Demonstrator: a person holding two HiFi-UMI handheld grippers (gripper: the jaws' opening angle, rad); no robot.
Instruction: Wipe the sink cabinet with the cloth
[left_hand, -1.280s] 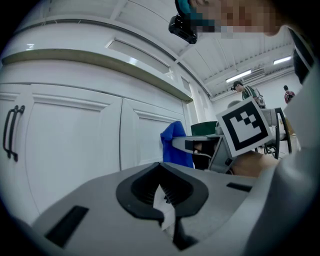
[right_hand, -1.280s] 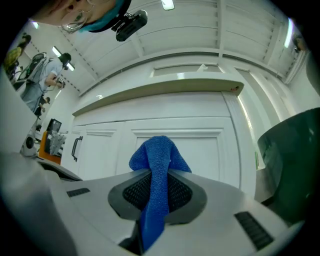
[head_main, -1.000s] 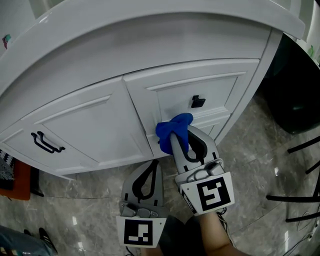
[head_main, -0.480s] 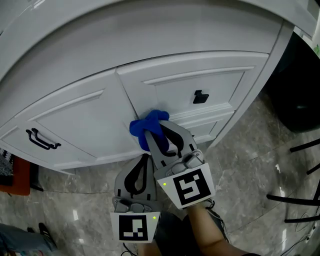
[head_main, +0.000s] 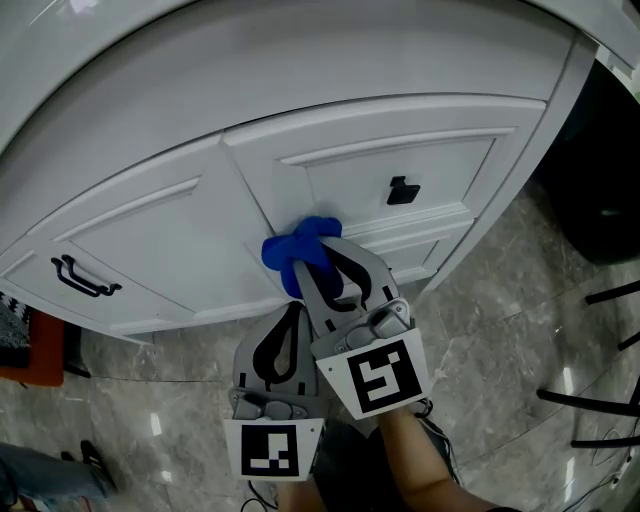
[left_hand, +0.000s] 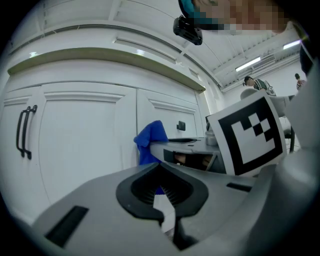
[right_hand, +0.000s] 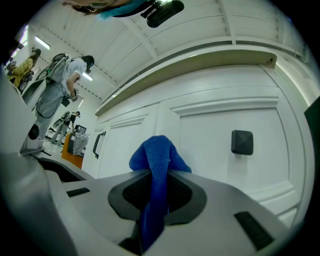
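Blue cloth (right_hand: 157, 155) is sitting pinched in the right claw (right_hand: 159, 192). It is a bunched terry wad poking out past the tips, with its tail hanging down between the jaws. The wad is resting against the white sink cabinet (head_main: 160, 230), on the vertical strip between the left door and the drawer front. Left claw (left_hand: 161, 166) is hanging just beside and below the right one, jaws pressed together, gripping nothing. Black square knob (head_main: 403, 190) is sitting to the right of the cloth, clear of it. Black bar handle (head_main: 80, 278) is sitting well off to the left. Grey marble floor (head_main: 500, 300) is running under it all.
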